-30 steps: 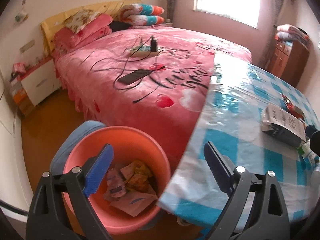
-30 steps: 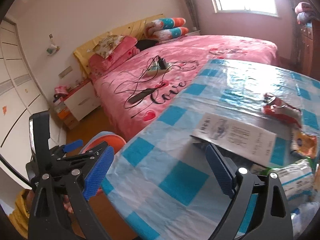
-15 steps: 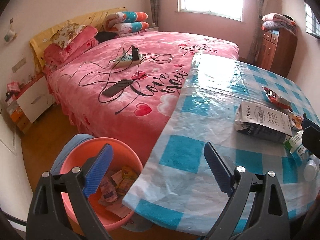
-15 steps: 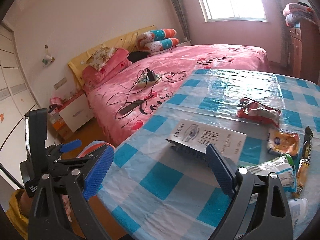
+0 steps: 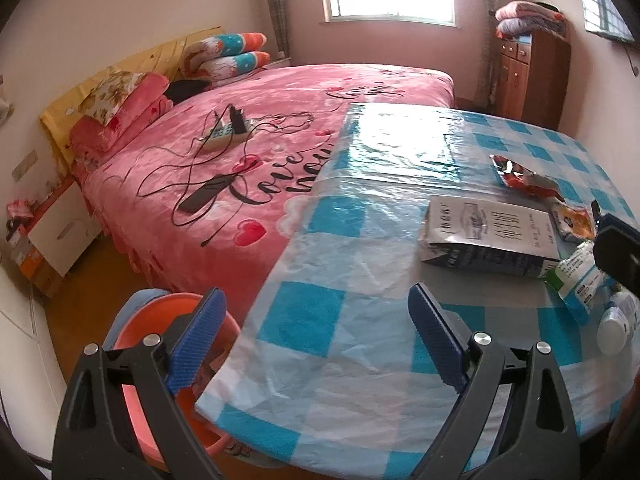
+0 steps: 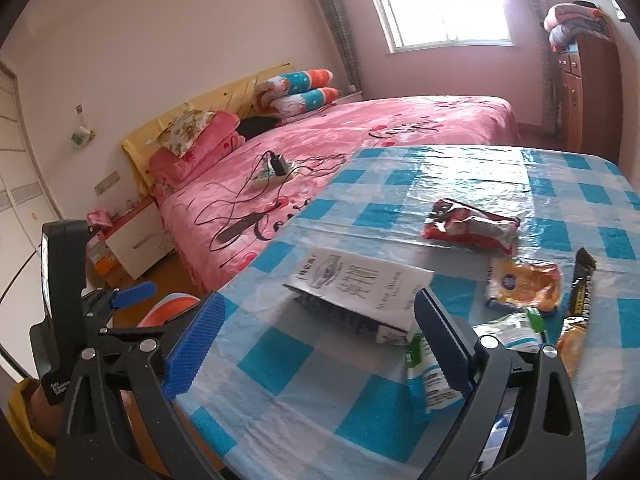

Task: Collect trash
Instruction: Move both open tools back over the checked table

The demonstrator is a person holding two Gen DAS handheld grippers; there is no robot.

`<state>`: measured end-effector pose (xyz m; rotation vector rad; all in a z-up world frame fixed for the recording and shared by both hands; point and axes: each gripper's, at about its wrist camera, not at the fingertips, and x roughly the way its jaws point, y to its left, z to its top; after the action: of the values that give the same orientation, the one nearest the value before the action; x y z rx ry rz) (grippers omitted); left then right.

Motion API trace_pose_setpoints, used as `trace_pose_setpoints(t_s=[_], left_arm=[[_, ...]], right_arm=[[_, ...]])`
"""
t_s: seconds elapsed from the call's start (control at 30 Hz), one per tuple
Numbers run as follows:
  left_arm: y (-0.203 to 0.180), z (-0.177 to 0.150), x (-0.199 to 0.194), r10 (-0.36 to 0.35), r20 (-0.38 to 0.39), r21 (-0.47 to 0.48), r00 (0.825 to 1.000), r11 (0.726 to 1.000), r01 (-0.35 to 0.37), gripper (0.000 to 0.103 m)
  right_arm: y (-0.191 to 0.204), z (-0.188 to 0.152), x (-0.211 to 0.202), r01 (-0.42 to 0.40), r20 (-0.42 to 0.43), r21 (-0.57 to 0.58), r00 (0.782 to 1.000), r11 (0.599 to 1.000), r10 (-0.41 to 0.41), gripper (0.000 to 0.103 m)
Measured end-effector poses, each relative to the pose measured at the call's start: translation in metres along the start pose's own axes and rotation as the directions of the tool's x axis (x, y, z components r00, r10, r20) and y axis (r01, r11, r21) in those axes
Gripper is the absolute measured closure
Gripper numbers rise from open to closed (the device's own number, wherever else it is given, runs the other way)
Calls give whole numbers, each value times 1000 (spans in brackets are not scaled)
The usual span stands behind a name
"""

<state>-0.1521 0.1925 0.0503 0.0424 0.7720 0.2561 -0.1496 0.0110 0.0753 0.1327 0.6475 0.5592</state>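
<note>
Trash lies on the blue-checked table (image 5: 360, 208): a white-and-dark paper bag (image 5: 486, 236) (image 6: 360, 292), a red snack wrapper (image 5: 524, 178) (image 6: 470, 228), an orange packet (image 6: 524, 286), a dark bar wrapper (image 6: 578, 296), a green-white packet (image 6: 430, 372) and a small white bottle (image 5: 616, 320). The orange bin (image 5: 160, 320) (image 6: 172, 308) stands on the floor at the table's left edge. My left gripper (image 5: 316, 340) is open and holds nothing, over the table's near-left corner. My right gripper (image 6: 316, 344) is open too, with the paper bag just ahead of its fingers.
A pink bed (image 5: 248, 152) with a power strip, cables and a phone fills the space left of the table. A white nightstand (image 5: 60, 232) stands by the headboard, a wooden dresser (image 5: 528, 76) at the back right. A hand in a yellow sleeve (image 6: 28, 416) holds the left gripper.
My left gripper rose and swung right from over the bin to over the table corner. My right gripper drew back and up, bringing more wrappers into view.
</note>
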Motion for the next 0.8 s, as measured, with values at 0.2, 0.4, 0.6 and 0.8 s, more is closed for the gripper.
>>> trace_pose_setpoints(t_s=[0.2, 0.4, 0.6, 0.8], left_arm=[[-19, 4, -1, -15, 0, 37, 1000, 999, 15, 10], [-42, 6, -3, -31, 0, 80, 1000, 996, 31, 10], [-64, 7, -4, -67, -6, 115, 998, 991, 67, 10], [-89, 5, -11, -136, -8, 161, 991, 978, 135, 10]], right_arm=[[-22, 3, -8, 13, 14, 45, 1000, 999, -14, 9], [-46, 5, -18, 32, 30, 85, 999, 996, -34, 9], [-71, 8, -31, 54, 50, 126, 997, 991, -61, 9], [-107, 13, -44, 107, 54, 188, 991, 976, -119, 9]])
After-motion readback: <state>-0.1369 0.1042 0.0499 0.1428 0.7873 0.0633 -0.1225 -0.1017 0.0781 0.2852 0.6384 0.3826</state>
